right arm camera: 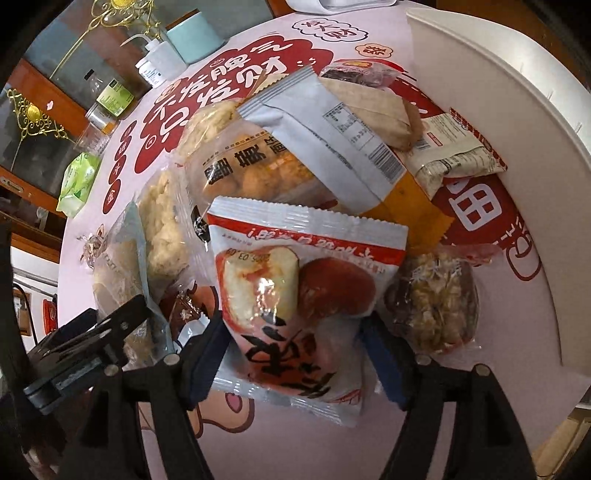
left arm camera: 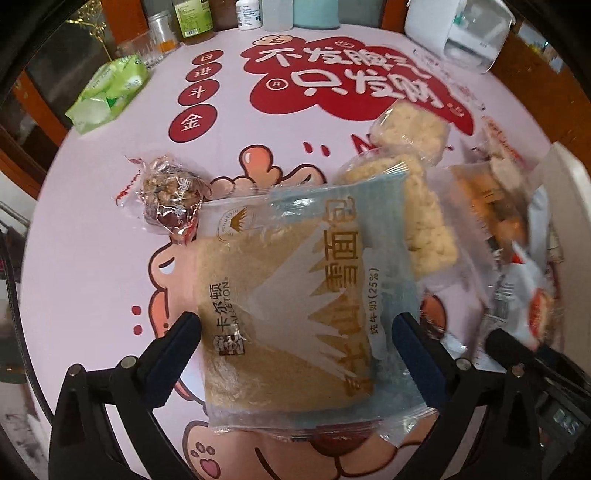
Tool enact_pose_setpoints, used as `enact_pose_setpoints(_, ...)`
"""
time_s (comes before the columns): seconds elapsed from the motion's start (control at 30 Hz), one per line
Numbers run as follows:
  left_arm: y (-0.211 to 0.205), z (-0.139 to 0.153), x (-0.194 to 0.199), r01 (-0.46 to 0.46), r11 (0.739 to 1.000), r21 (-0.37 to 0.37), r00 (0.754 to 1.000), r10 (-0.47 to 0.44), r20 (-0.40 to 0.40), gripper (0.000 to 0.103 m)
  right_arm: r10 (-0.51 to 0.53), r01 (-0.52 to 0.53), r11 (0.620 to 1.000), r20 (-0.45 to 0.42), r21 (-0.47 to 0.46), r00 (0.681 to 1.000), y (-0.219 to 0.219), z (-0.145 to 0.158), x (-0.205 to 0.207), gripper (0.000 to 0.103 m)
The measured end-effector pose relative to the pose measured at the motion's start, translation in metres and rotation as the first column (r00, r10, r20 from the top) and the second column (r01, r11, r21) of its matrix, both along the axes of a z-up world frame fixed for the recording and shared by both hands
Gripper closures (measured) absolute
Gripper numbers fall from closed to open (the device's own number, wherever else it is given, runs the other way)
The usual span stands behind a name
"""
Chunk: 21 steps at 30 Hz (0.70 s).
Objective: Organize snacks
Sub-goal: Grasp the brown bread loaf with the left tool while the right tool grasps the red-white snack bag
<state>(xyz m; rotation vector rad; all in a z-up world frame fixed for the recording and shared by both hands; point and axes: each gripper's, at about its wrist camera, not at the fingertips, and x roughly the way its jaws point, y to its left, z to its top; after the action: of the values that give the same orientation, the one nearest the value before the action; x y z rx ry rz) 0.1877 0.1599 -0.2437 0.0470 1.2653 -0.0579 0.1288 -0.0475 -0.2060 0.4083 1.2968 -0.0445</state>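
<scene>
In the left wrist view my left gripper (left arm camera: 295, 332) straddles a blue and clear bread packet (left arm camera: 295, 295), its fingers at the packet's two sides. Puffed rice cakes (left arm camera: 417, 206) lie behind it and a walnut-date packet (left arm camera: 170, 192) lies to the left. In the right wrist view my right gripper (right arm camera: 291, 328) straddles a red and white apple-print packet (right arm camera: 295, 288), fingers at both sides. A walnut-date packet (right arm camera: 436, 299) lies to its right. Behind are a fried-snack bag (right arm camera: 266, 173), a grey-backed packet (right arm camera: 332, 133) and rice cakes (right arm camera: 162, 221). The left gripper (right arm camera: 96, 332) shows at lower left.
A white tray (right arm camera: 517, 155) curves along the right of the pink printed table (left arm camera: 92, 240). A green tissue pack (left arm camera: 107, 92), a glass (left arm camera: 144, 48), bottles and jars (left arm camera: 192, 18) and a white appliance (left arm camera: 454, 29) stand along the far edge.
</scene>
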Motion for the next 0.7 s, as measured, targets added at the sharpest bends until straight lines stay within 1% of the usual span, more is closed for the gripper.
enact_pose_setpoints(0.1, -0.003, -0.006, 0.004, -0.023, 0.999, 0.048, 1.0, 0.024, -0.015, 0.0, 0.013, -0.013, 1.0, -0.004, -0.019, 1.0, 0.003, 0.0, 0.001, 0.029)
enact_pose_setpoints(0.2, -0.001, -0.009, 0.006, -0.05, 0.998, 0.046, 0.998, 0.051, -0.031, 0.0, 0.026, -0.026, 0.999, -0.003, -0.042, 1.0, 0.007, 0.0, 0.001, 0.028)
enact_pose_setpoints(0.27, 0.004, -0.013, 0.008, -0.074, 0.997, 0.018, 0.996, 0.075, -0.046, 0.0, 0.038, -0.038, 0.997, 0.001, -0.065, 0.999, 0.011, -0.001, 0.001, 0.028)
enact_pose_setpoints(0.33, 0.016, -0.02, 0.012, -0.126, 0.99, -0.064, 0.989, 0.12, -0.089, 0.0, 0.05, -0.049, 0.995, 0.005, -0.092, 0.999, 0.014, -0.001, 0.001, 0.028)
enact_pose_setpoints(0.37, 0.019, -0.02, 0.012, -0.136, 0.988, -0.075, 0.988, 0.129, -0.087, 0.0, 0.054, -0.054, 0.993, 0.004, -0.102, 0.999, 0.016, -0.001, 0.001, 0.028)
enact_pose_setpoints(0.43, 0.016, -0.021, 0.012, -0.116, 0.991, -0.061, 0.989, 0.11, -0.096, 0.0, 0.079, -0.078, 0.988, 0.004, -0.135, 0.997, 0.02, -0.001, 0.002, 0.029)
enact_pose_setpoints(0.5, 0.016, -0.021, 0.012, -0.116, 0.991, -0.061, 0.989, 0.109, -0.101, 0.0, 0.084, -0.082, 0.987, 0.009, -0.14, 0.996, 0.02, -0.001, 0.001, 0.03)
enact_pose_setpoints(0.57, 0.015, -0.021, 0.016, -0.113, 0.992, -0.058, 0.988, 0.106, -0.111, 0.0, 0.083, -0.08, 0.988, 0.016, -0.133, 0.996, 0.018, 0.0, 0.001, 0.034)
enact_pose_setpoints(0.6, 0.014, -0.021, 0.016, -0.109, 0.992, -0.057, 0.988, 0.102, -0.117, 0.001, 0.085, -0.081, 0.989, 0.022, -0.127, 0.996, 0.017, 0.001, 0.001, 0.039)
enact_pose_setpoints(0.63, 0.014, -0.02, 0.017, -0.102, 0.993, -0.055, 0.989, 0.095, -0.117, 0.003, 0.085, -0.082, 0.99, 0.025, -0.115, 0.996, 0.015, 0.001, 0.0, 0.041)
enact_pose_setpoints(0.7, 0.011, -0.018, 0.019, -0.089, 0.995, -0.051, 0.99, 0.083, -0.114, 0.01, 0.085, -0.082, 0.992, 0.035, -0.092, 0.996, 0.012, 0.002, 0.0, 0.045)
